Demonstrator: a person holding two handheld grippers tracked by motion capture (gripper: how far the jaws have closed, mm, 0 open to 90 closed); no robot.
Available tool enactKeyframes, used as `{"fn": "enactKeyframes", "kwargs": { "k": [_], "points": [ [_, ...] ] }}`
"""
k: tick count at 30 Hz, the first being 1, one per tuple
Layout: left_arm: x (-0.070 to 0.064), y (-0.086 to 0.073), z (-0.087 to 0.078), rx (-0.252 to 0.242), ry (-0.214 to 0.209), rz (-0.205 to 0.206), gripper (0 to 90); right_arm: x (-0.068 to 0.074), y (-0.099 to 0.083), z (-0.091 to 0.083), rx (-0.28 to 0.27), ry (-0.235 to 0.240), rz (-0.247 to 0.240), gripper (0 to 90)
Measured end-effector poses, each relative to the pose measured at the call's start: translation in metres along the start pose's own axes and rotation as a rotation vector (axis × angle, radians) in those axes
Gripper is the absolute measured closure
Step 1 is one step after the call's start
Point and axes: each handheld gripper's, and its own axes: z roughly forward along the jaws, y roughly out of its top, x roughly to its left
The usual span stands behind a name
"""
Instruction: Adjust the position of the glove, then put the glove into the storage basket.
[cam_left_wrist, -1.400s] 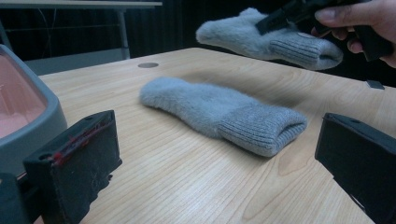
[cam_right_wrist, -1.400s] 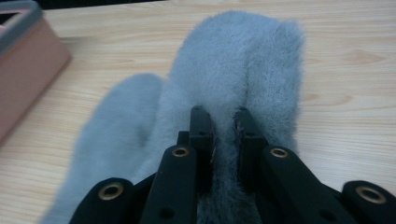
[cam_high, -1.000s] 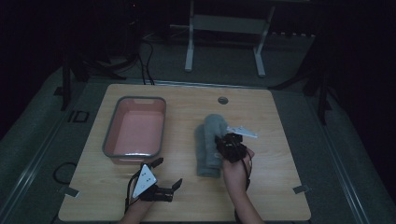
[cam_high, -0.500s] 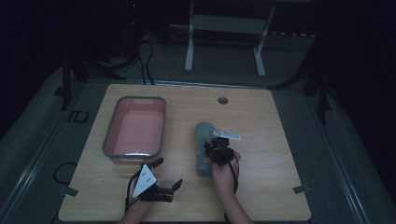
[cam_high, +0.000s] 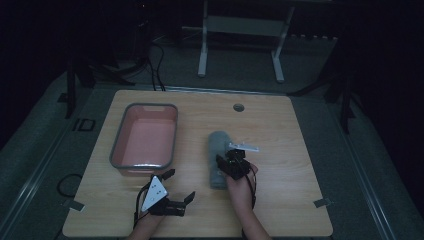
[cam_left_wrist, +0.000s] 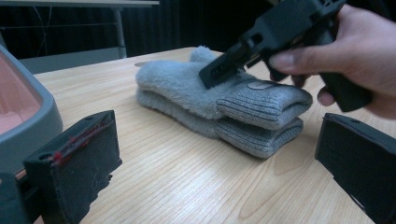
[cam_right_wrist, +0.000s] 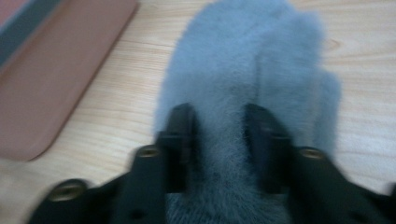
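A pair of fuzzy grey mittens (cam_high: 216, 150) lies stacked in the middle of the table; in the left gripper view the mittens (cam_left_wrist: 219, 98) show ribbed cuffs toward me. My right gripper (cam_high: 229, 164) sits on the near end of the top mitten. In the right gripper view its jaws (cam_right_wrist: 219, 121) stand close together with a ridge of the grey fuzz (cam_right_wrist: 243, 60) pinched between them. My left gripper (cam_high: 178, 202) rests near the table's front edge, open and holding nothing, its jaws (cam_left_wrist: 219, 154) wide apart and facing the mittens.
A pink tub with a grey rim (cam_high: 116, 150) stands left of the mittens, and its corner (cam_left_wrist: 32, 107) is close to my left gripper. A round cable hole (cam_high: 238, 107) sits at the table's far side. A metal stand (cam_high: 240, 30) is beyond the table.
My right gripper has moved left and toward me, from the mittens' right side onto their near end, and its jaws now pinch the fuzz. The left gripper has stayed put.
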Motion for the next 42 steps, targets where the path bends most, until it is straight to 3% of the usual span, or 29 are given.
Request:
{"fn": "enactKeyframes", "kwargs": {
  "k": [2,8,10,12,14,17,19,21,24,25,26,28,29,30,31,32,33,35,37,40,42],
  "points": [
    [0.0,0.0,0.0,0.001,0.003,-0.001,0.3,-0.003,0.004,-0.006,-0.006,0.025,-0.031,47.9],
    [0.001,0.001,0.002,0.018,-0.003,-0.013,0.3,-0.022,0.019,-0.036,-0.06,0.082,-0.047,39.5],
    [0.0,0.002,0.004,0.061,0.005,-0.021,0.3,-0.031,0.024,-0.047,-0.111,0.111,-0.08,29.4],
    [0.001,0.005,0.006,0.123,0.023,-0.055,0.3,-0.04,0.027,-0.055,-0.115,0.185,-0.115,13.5],
    [0.002,0.011,0.009,0.147,0.01,-0.1,0.3,-0.046,0.029,-0.059,-0.127,0.196,-0.138,16.3],
    [0.004,0.029,0.016,0.179,-0.002,-0.171,0.3,-0.056,0.027,-0.059,-0.081,0.225,-0.189,14.0],
    [0.004,0.043,0.024,0.2,-0.012,-0.193,0.4,-0.063,0.025,-0.058,-0.075,0.243,-0.193,13.9],
    [0.001,0.059,0.035,0.217,-0.026,-0.181,3.1,-0.07,0.023,-0.058,-0.085,0.255,-0.191,13.9],
    [-0.006,0.081,0.054,0.252,-0.021,-0.106,6.0,-0.079,0.022,-0.058,-0.086,0.277,-0.15,13.7],
    [-0.006,0.081,0.054,0.252,-0.021,-0.106,7.1,-0.079,0.022,-0.058,-0.086,0.277,-0.15,13.7],
    [-0.006,0.092,0.068,0.28,-0.03,-0.081,7.1,-0.079,0.022,-0.057,-0.073,0.263,-0.155,11.7],
    [0.0,0.099,0.084,0.332,-0.029,-0.09,11.9,-0.075,0.02,-0.052,-0.033,0.246,-0.165,11.0],
    [0.003,0.101,0.093,0.379,0.006,-0.073,15.5,-0.075,0.019,-0.048,-0.024,0.257,-0.167,14.0],
    [0.006,0.103,0.101,0.419,0.028,-0.057,17.3,-0.075,0.019,-0.044,-0.008,0.245,-0.153,17.2],
    [0.006,0.103,0.101,0.419,0.028,-0.057,19.5,-0.075,0.019,-0.044,-0.008,0.245,-0.153,17.2],
    [0.013,0.102,0.115,0.471,0.06,-0.087,19.5,-0.075,0.02,-0.04,0.002,0.232,-0.134,22.6],
    [0.015,0.101,0.121,0.487,0.075,-0.105,24.4,-0.076,0.02,-0.033,0.015,0.229,-0.114,36.3],
    [0.02,0.096,0.133,0.532,0.091,-0.127,24.5,-0.074,0.021,-0.025,0.023,0.234,-0.102,42.1],
    [0.025,0.089,0.144,0.576,0.102,-0.14,24.5,-0.071,0.02,-0.016,0.037,0.205,-0.122,42.6],
    [0.029,0.079,0.155,0.622,0.112,-0.121,24.5,-0.072,0.017,-0.004,0.085,0.2,-0.107,42.8],
    [0.032,0.073,0.16,0.627,0.096,-0.145,24.5,-0.077,0.012,0.003,0.121,0.21,-0.08,41.0]
  ]
}}
